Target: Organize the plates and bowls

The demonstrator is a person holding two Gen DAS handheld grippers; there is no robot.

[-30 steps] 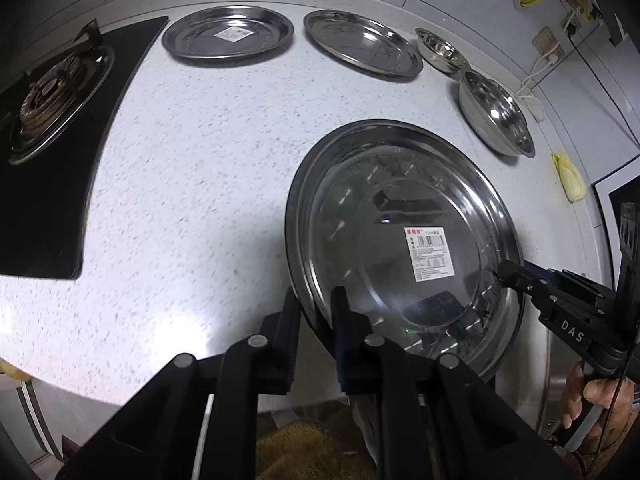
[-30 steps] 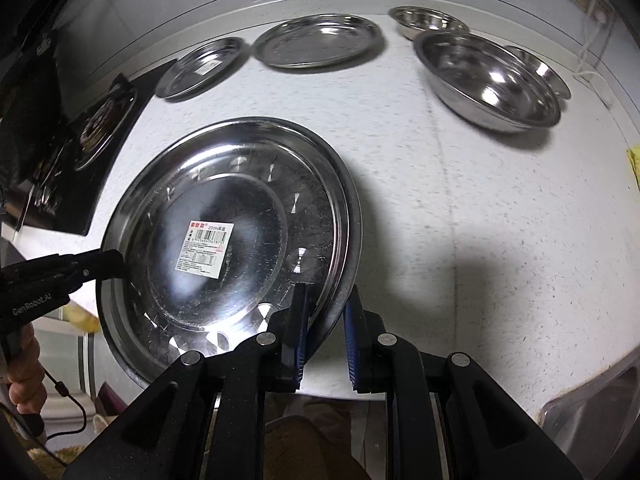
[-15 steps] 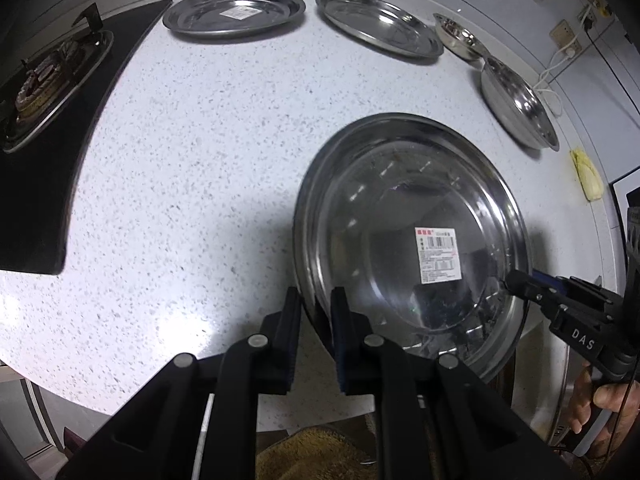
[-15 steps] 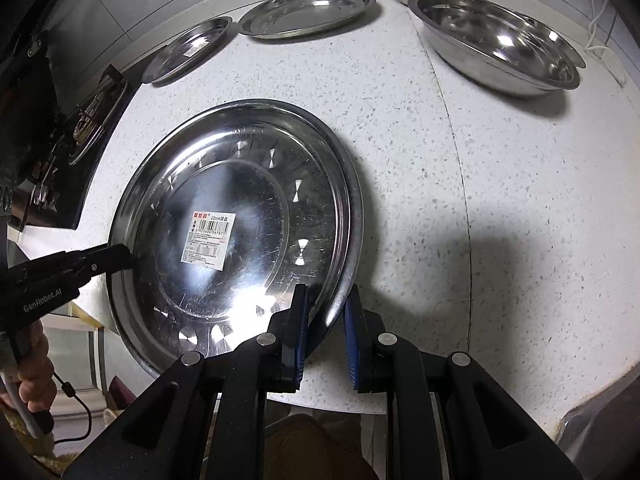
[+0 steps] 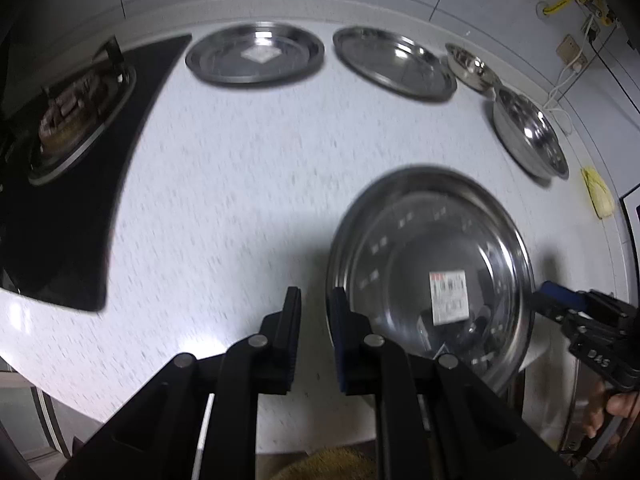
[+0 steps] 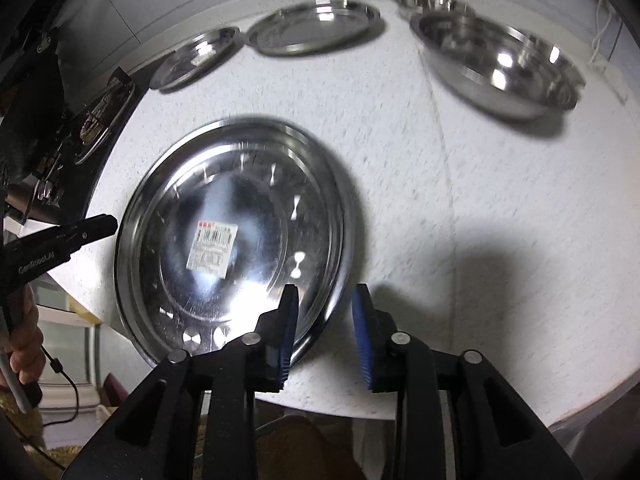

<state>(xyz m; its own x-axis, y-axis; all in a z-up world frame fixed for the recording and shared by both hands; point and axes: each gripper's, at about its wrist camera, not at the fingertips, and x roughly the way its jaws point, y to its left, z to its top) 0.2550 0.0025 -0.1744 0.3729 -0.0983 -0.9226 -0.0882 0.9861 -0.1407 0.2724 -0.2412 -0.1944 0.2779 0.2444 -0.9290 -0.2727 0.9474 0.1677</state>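
Observation:
A large steel plate with a barcode sticker (image 5: 432, 268) (image 6: 224, 240) lies flat on the speckled white counter near its front edge. My left gripper (image 5: 315, 312) is open, just left of the plate's rim, holding nothing. My right gripper (image 6: 325, 320) is open; its jaws straddle the plate's right rim without clamping it. Each gripper shows in the other's view: the right (image 5: 560, 300) and the left (image 6: 92, 228).
At the back of the counter (image 5: 240, 184) lie a stickered plate (image 5: 256, 58) (image 6: 196, 56), a plain plate (image 5: 394, 64) (image 6: 316, 28), a small bowl (image 5: 470, 66) (image 6: 428, 0) and a large bowl (image 5: 530, 136) (image 6: 500, 60). A gas hob (image 5: 72, 120) is left. A yellow cloth (image 5: 598, 196) lies far right.
Both grippers have opened and let go of the large plate's rim. The plate now rests on the counter, and the left gripper has drawn back to the left of it.

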